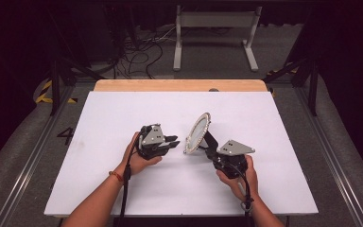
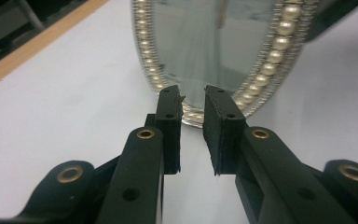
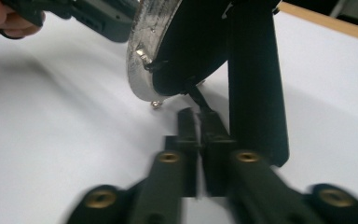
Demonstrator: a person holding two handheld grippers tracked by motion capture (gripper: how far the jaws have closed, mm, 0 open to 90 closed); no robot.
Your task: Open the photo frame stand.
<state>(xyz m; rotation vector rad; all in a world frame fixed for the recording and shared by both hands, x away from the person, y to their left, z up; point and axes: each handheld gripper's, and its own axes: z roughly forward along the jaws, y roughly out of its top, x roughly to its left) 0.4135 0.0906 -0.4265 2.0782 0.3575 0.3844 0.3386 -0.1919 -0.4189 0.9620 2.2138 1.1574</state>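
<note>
Mirror [image 1: 198, 132] stands tilted just right of the bench's [image 1: 123, 113] middle. Right gripper [image 3: 198, 122], at 4 o'clock behind it, clenches a thin black strap by its stand [image 3: 256, 84]. Left gripper [image 1: 172, 141], at 9 o'clock, has narrow, empty jaws: close squarely on the pearl rim, gently.

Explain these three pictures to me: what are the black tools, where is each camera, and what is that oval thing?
A person sits at a white table with a hand-held two-jaw tool in each hand. One camera looks down from above; the other two ride on the tools and look along their black jaws. The oval thing is a small mirror with a pearl rim, standing tilted on its black stand. The left gripper points at the mirror's face, jaws narrowly apart, holding nothing. The right gripper is behind it, jaws nearly together at a thin strap there; whether it grips is unclear.
</note>
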